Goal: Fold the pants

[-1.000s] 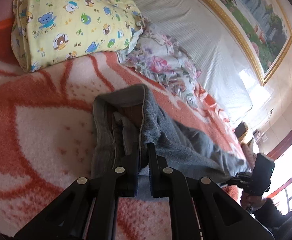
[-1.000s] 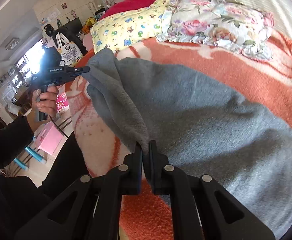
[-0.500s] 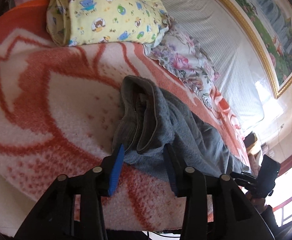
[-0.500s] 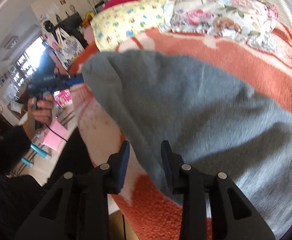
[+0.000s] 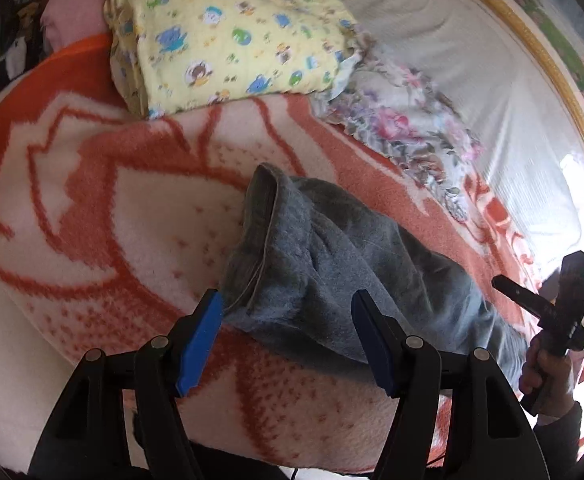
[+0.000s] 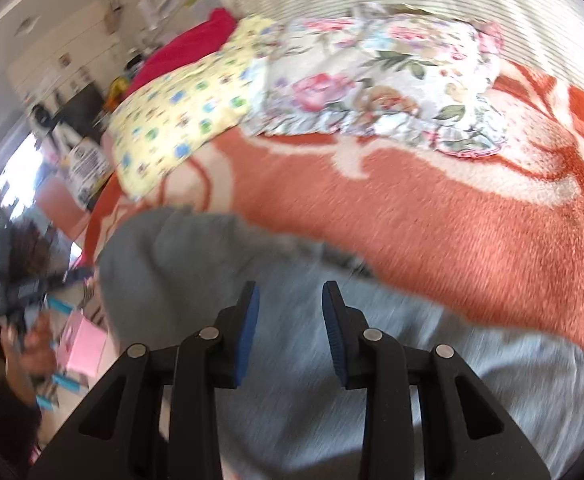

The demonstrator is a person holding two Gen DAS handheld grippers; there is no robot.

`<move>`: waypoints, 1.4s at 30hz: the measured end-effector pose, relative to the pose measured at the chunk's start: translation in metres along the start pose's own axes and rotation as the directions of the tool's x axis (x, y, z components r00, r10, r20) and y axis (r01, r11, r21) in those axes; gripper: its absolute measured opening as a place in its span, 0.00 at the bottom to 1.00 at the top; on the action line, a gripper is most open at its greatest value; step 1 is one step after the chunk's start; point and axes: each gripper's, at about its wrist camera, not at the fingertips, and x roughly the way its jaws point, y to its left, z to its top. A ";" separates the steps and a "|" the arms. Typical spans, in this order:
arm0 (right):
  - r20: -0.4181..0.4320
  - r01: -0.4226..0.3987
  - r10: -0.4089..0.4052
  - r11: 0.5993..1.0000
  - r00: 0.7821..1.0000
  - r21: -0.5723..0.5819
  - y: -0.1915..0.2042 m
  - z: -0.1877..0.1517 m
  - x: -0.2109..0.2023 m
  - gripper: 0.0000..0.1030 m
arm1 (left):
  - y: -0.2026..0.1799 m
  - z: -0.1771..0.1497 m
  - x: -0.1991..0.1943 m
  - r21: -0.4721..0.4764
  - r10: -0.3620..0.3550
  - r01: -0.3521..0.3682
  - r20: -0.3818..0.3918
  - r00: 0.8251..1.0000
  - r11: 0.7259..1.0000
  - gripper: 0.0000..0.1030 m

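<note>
Grey fleece pants (image 5: 331, 264) lie bunched on the orange and white blanket (image 5: 92, 220), waistband end toward me in the left wrist view. My left gripper (image 5: 288, 336) is open and empty, its blue pads just in front of the waistband edge. In the right wrist view the pants (image 6: 292, 360) lie flat under my right gripper (image 6: 290, 332), which is open and empty just above the cloth. The right gripper (image 5: 547, 312) also shows at the far right of the left wrist view. The right wrist view is blurred.
A yellow cartoon-print pillow (image 5: 228, 36) and a floral pillow (image 5: 403, 128) lie at the head of the bed, also seen as the yellow pillow (image 6: 180, 112) and floral pillow (image 6: 379, 80). A striped headboard (image 5: 451, 60) stands behind. The bed's edge and floor clutter (image 6: 80, 344) are at left.
Both grippers were shut on the pants one second ago. Both opened and let the pants drop onto the blanket, then drew back a little. The right gripper is still moving.
</note>
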 end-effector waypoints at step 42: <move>0.032 0.208 -0.205 0.967 0.978 -0.145 -0.044 0.058 0.109 0.11 | 0.006 0.025 0.086 0.263 -0.008 0.018 -0.038 0.999 0.965 0.19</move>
